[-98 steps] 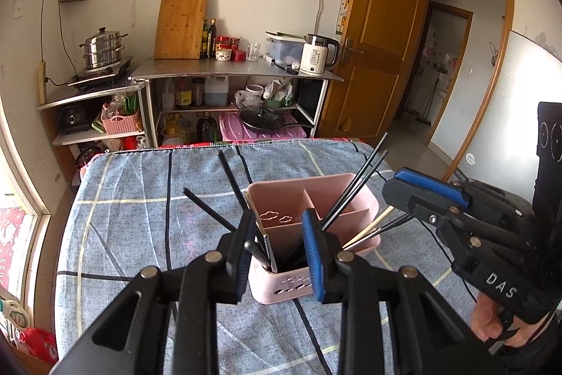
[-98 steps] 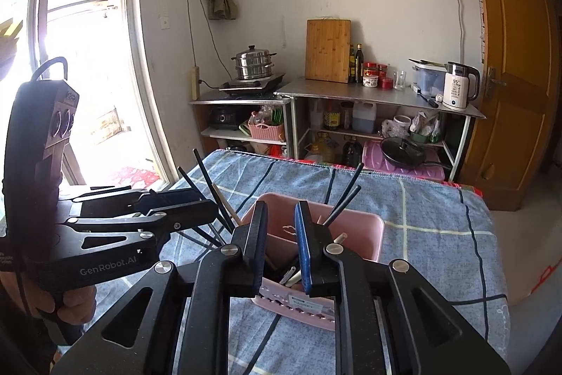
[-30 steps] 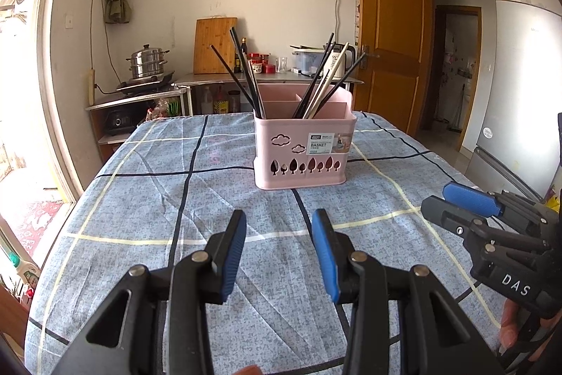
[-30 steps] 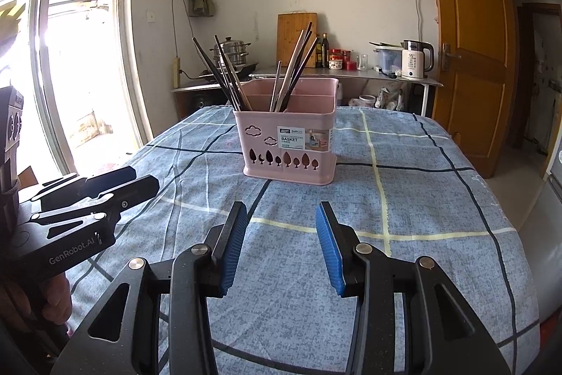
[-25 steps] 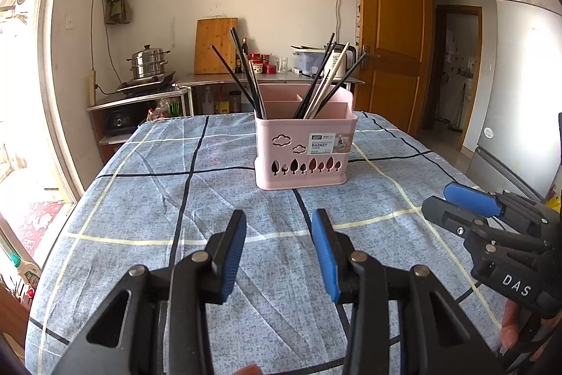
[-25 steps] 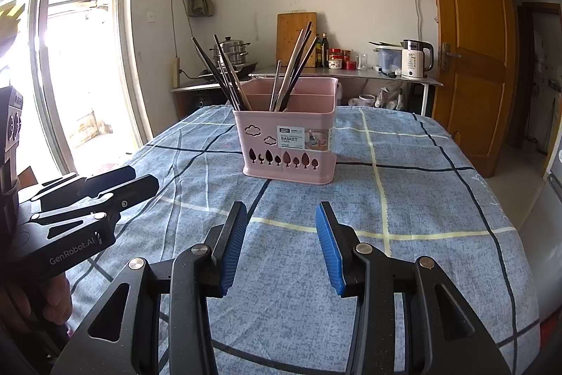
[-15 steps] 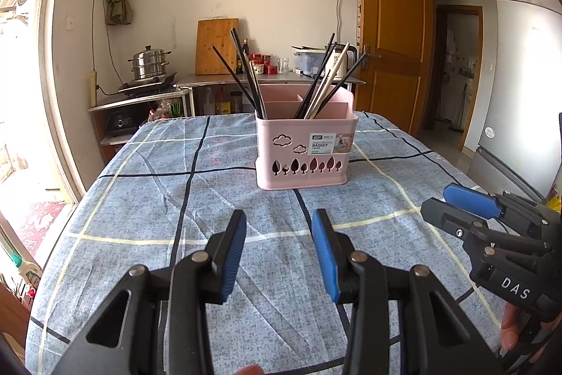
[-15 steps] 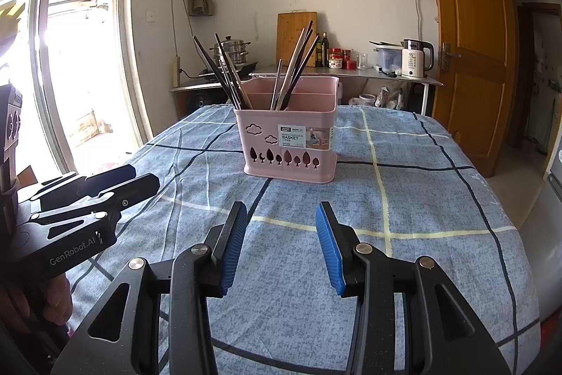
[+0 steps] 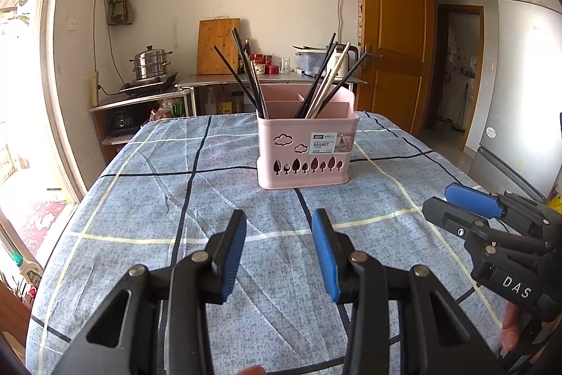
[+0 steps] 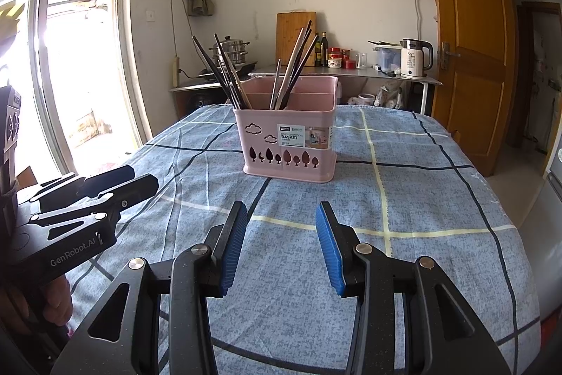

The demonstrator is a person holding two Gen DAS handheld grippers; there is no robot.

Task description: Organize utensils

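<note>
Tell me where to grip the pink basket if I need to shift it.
Pinch the pink basket by its bare right-hand rim, coming from above with the right hand-held gripper. Its body looks wider than the open jaws, and the chopsticks crowd the left compartments.

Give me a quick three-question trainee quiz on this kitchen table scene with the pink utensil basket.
1. True or false: the left gripper is shut on a chopstick.
2. Where are the dark chopsticks? A) lying flat on the blue checked tablecloth B) standing tilted in the pink plastic utensil basket C) held by the right gripper
3. Fill in: the large word printed on the basket's label is ____.

Key: 1 false, both grippers are open and hold nothing; 2 B; 3 BASKET.
</note>
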